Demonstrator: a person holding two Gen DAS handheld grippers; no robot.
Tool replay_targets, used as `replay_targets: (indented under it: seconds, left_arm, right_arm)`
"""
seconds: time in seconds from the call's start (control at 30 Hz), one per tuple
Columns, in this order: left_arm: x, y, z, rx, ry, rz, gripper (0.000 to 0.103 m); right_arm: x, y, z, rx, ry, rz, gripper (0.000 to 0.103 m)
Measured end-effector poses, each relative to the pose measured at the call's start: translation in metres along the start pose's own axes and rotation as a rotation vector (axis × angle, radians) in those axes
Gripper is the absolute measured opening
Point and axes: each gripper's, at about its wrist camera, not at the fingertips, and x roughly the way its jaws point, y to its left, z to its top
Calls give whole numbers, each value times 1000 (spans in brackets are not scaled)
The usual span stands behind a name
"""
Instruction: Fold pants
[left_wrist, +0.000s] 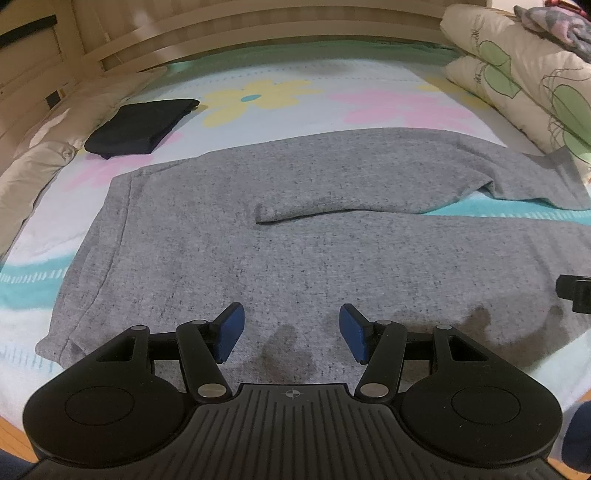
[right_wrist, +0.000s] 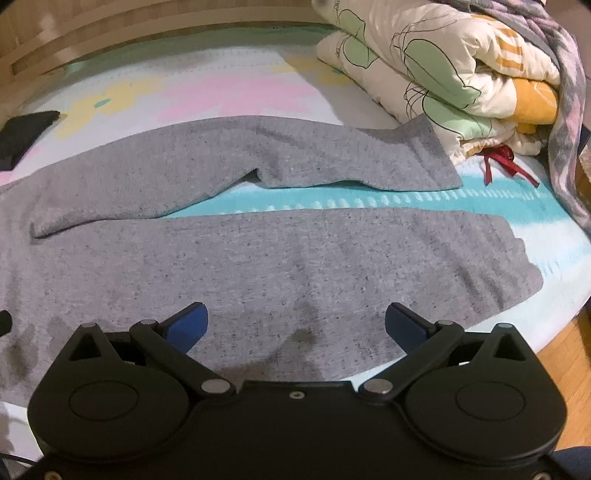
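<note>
Broadly, one bed (left_wrist: 280, 77) with a flowered sheet fills both views, and on it lies one pair of grey pants (left_wrist: 258, 251), spread flat across the middle with the waistband toward the left side of the left wrist view and its two legs running off to the right. The near leg lies straight; the far leg bends partway along, its cuff resting against the bedding stack, and a strip of turquoise sheet shows between the two legs. One stack of folded quilts (right_wrist: 443, 74) sits at the far right corner, with a patterned grey blanket (right_wrist: 565, 92) draped over it. One black folded garment (left_wrist: 140, 125) lies apart from the pants near the far left. One red ribbon (right_wrist: 498, 162) lies beside the quilts. Two grippers hover above the near edge of the pants: the left gripper (left_wrist: 291, 332) and the right gripper (right_wrist: 295, 326), each with jaws apart and nothing between them.
</note>
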Motion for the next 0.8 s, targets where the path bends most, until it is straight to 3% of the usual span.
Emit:
replay_targets:
  seconds: [0.33, 0.8]
  left_arm:
    - [-2, 1, -4, 8, -52, 25, 56]
    - [-27, 1, 23, 29, -87, 107, 56]
  right_arm:
    - [2, -1, 2, 3, 31, 36, 102]
    - [-8, -5, 10, 18, -46, 94, 102]
